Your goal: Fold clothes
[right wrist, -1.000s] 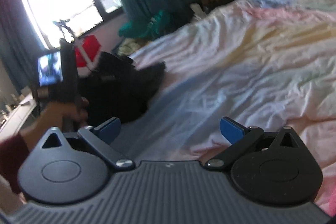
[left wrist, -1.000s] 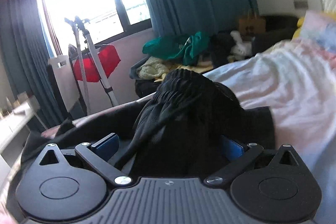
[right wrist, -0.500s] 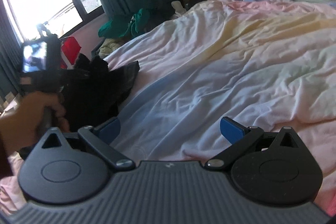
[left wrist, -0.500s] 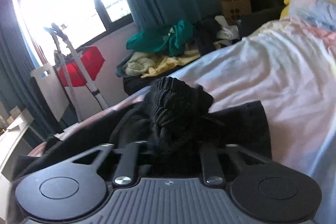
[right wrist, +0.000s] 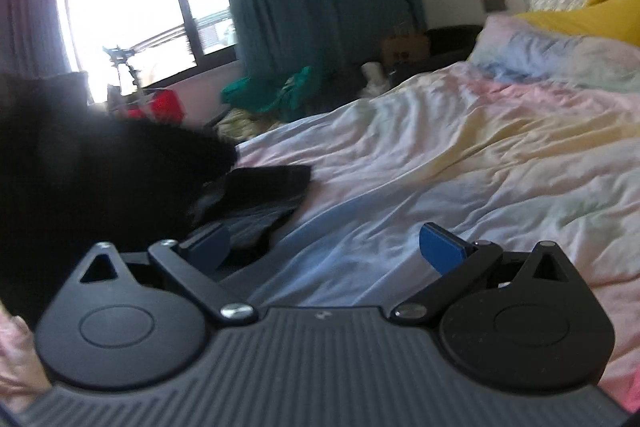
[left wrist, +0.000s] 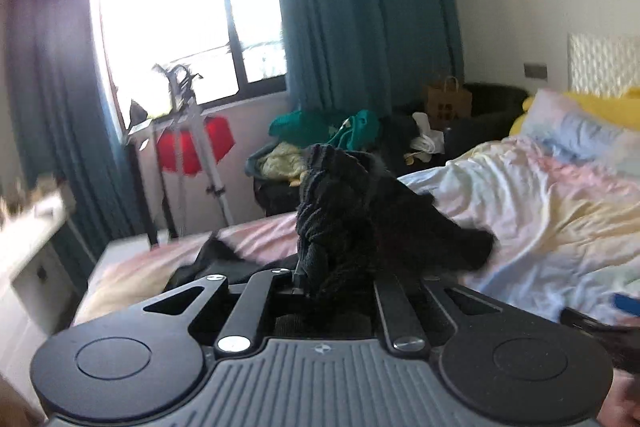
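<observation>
A black garment (left wrist: 340, 227) is bunched in my left gripper (left wrist: 332, 279), which is shut on its ribbed waistband and holds it lifted above the bed; the rest trails down onto the pastel duvet (left wrist: 540, 211). In the right wrist view the same black garment (right wrist: 112, 179) fills the left side, blurred, with a flat part lying on the duvet (right wrist: 460, 155). My right gripper (right wrist: 324, 247) is open and empty, its left blue pad (right wrist: 208, 245) beside the garment's edge.
A pile of green and yellow clothes (left wrist: 320, 139) lies beyond the bed under teal curtains. A stand with a red cloth (left wrist: 192, 147) is by the window. Pillows (right wrist: 560, 47) lie at the bed's head.
My left gripper closed on the black garment's waistband and lifted it higher. My right gripper moved left, closer to the garment, and stayed open.
</observation>
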`<control>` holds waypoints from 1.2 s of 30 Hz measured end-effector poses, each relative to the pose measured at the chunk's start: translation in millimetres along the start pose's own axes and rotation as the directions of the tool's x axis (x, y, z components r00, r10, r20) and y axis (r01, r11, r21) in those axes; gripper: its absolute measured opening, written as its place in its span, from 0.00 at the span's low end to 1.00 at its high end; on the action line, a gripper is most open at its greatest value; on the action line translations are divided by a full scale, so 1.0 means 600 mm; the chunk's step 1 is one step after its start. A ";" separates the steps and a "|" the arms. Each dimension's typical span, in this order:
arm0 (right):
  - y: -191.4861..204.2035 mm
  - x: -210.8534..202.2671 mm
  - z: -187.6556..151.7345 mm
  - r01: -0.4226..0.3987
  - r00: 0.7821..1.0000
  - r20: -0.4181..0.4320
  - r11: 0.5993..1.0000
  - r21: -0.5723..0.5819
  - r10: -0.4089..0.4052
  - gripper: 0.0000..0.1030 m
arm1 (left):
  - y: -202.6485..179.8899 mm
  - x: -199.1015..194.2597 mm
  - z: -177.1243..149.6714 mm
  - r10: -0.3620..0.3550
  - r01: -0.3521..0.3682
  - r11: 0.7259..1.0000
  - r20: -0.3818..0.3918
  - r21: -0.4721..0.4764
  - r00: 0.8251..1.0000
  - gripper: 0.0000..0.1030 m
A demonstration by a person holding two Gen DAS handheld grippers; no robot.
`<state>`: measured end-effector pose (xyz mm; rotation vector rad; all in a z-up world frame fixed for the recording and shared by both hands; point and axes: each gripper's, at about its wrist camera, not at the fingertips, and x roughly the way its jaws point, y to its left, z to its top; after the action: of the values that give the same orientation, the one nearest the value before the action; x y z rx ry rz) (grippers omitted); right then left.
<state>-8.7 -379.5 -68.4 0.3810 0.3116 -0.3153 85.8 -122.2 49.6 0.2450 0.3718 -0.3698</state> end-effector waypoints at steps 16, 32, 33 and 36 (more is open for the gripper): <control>0.151 -0.072 -0.067 -0.347 0.932 -0.183 0.915 -0.208 0.312 1.00 | 0.213 -0.095 -0.275 -0.043 0.010 0.916 -0.072 -0.402 0.996 0.15; 0.105 0.007 -0.104 -0.131 0.952 -0.282 0.991 -0.008 0.123 1.00 | 0.212 -0.039 -0.259 -0.094 0.034 0.889 -0.109 -0.456 0.990 0.27; 0.103 0.003 -0.104 -0.122 0.955 -0.274 0.993 -0.005 0.116 1.00 | 0.206 -0.041 -0.259 -0.092 0.035 0.895 -0.107 -0.445 0.990 0.27; 0.104 -0.001 -0.105 -0.133 0.952 -0.278 0.991 0.006 0.129 1.00 | 0.193 -0.051 -0.259 -0.095 0.040 0.901 -0.107 -0.431 0.990 0.29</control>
<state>-1.8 -298.6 -104.1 0.4320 0.5613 -0.1283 57.4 38.4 -59.8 -0.1786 0.5766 -0.3325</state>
